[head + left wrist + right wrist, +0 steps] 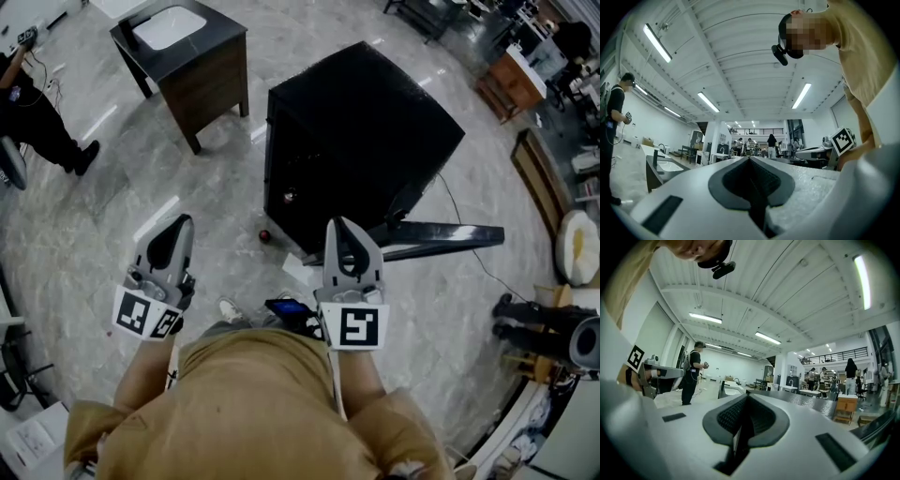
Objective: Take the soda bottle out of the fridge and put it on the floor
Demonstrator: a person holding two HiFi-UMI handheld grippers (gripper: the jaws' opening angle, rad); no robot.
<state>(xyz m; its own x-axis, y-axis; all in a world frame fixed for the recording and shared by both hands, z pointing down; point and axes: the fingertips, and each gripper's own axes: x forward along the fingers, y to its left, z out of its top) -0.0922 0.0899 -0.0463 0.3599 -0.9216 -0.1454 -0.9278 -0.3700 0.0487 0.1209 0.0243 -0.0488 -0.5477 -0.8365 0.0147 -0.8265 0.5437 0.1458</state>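
Big black fridge (361, 141) sits upper middle. Your left tongs (180, 225) and right tongs (343, 227) are both pressed together on nothing, held level at lower centre, probably because there's nothing to carry. That tiny red-topped speck on the floor (103, 234), just left of the fridge's lower corner, looks like the soda bottle (265, 235), so I'd guess it's already set down.

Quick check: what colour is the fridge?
The fridge is black, top and sides; the head view shows it best.

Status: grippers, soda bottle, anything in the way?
Left gripper shut, empty; right gripper shut, empty. No soda bottle in view. Black box-shaped fridge ahead, small red round object beside it.
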